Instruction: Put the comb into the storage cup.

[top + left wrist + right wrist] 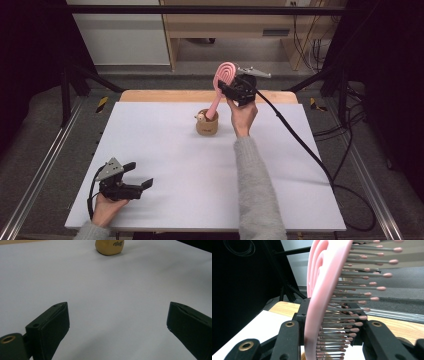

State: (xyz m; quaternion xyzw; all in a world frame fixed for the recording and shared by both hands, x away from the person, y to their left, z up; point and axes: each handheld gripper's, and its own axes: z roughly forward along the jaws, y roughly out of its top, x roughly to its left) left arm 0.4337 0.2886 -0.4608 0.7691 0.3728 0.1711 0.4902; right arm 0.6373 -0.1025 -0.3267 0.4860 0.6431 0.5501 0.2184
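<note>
High view: pink hairbrush [221, 85] handle-down in tan holder [206, 125], right gripper [231, 89] clamping it.

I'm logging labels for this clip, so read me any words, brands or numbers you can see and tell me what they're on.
Small tan rounded holder: dark print near its top edge in the left gripper view, too blurred and cut off to read.
Pink plastic hairbrush: no text visible.
Nothing else in these pictures carries readable words, numbers or signs.
</note>
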